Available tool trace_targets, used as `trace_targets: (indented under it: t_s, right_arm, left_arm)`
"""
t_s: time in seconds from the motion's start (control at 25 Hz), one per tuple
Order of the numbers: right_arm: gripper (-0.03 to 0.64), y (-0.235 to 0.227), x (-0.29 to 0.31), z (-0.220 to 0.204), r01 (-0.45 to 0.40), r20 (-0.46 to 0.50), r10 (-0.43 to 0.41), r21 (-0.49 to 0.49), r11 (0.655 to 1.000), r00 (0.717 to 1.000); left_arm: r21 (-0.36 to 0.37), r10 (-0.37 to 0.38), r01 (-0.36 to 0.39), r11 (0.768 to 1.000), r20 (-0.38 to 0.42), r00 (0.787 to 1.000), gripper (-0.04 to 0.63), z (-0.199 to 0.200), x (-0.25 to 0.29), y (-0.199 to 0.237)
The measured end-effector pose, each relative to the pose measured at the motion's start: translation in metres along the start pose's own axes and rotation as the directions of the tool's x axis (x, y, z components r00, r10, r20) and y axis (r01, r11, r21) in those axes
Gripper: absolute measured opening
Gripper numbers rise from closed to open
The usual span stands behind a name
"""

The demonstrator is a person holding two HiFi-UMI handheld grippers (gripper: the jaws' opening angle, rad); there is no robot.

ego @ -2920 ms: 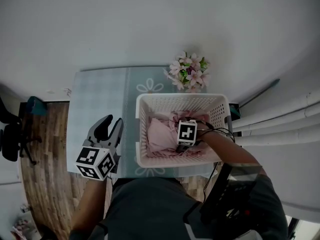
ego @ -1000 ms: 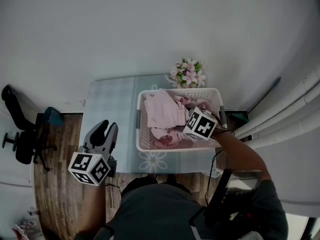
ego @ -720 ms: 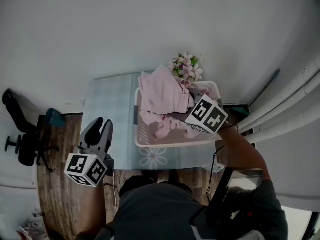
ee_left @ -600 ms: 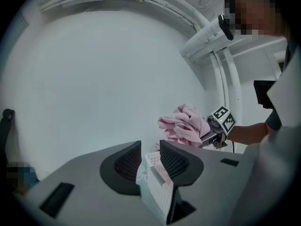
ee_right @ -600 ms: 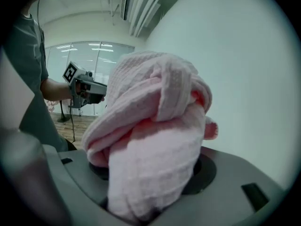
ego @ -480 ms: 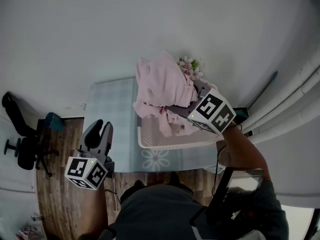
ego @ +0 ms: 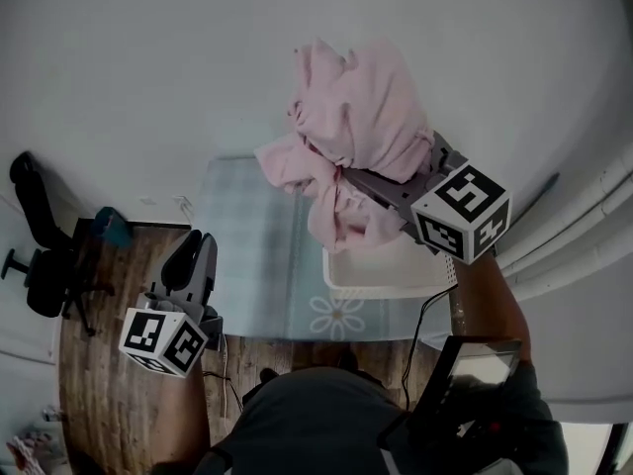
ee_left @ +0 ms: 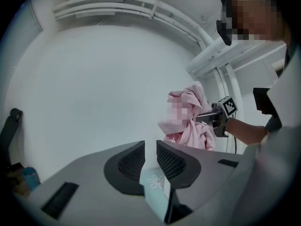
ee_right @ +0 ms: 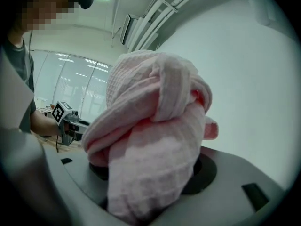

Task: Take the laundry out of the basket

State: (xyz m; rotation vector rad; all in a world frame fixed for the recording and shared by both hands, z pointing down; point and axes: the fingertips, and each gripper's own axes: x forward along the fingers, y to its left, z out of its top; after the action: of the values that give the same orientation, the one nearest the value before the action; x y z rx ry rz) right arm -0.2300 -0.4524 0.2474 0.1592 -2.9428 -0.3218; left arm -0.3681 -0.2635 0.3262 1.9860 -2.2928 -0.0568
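Pale wall behind. Right gripper [ego: 384,188] clamped on bunched pink laundry [ego: 356,132] — soft, light, tails drooping; mid-bunch hold judged secure. Left gripper [ego: 188,257] jaws have just been closing, still apart, nothing between.

1. The pale checked tabletop [ego: 247,265] was viewed steeply from overhead.
2. The bunched pink waffle-weave cloth [ee_right: 150,140] was filmed close-up in the right gripper view.
3. It was seen farther off in both other views.
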Motion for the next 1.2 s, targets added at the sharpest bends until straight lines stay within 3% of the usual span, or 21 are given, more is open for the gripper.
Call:
trace_targets:
  t_s: [0.2,0.48,0.8,1.0,1.2]
  right_arm:
    - [0.308,0.032,0.022,0.044,-0.022,0.094,0.02,0.023,0.999,0.995]
    - [0.308,0.093,0.069,0.081,-0.112,0.178,0.104,0.037,0.993,0.979]
    - [0.308,0.213,0.132,0.102,-0.192,0.195,0.177,0.06,0.98,0.965]
    - [0.308,0.214,0.15,0.081,-0.249,0.198,0.225,0.107,0.962,0.954]
    - [0.31,0.214,0.157,0.071,-0.274,0.198,0.246,0.13,0.953,0.949]
  left_arm:
    - [0.014,0.037,-0.038,0.999,0.055,0.998,0.035,0.02,-0.032,0.023]
    - [-0.014,0.162,-0.161,0.987,0.117,0.98,0.011,0.04,-0.08,0.07]
    - [-0.039,0.276,-0.273,0.961,0.134,0.952,0.011,0.039,-0.174,0.134]
    - [-0.05,0.387,-0.384,0.922,0.106,0.916,0.011,0.034,-0.168,0.144]
    - [-0.019,0.417,-0.417,0.909,0.092,0.904,0.009,0.035,-0.157,0.14]
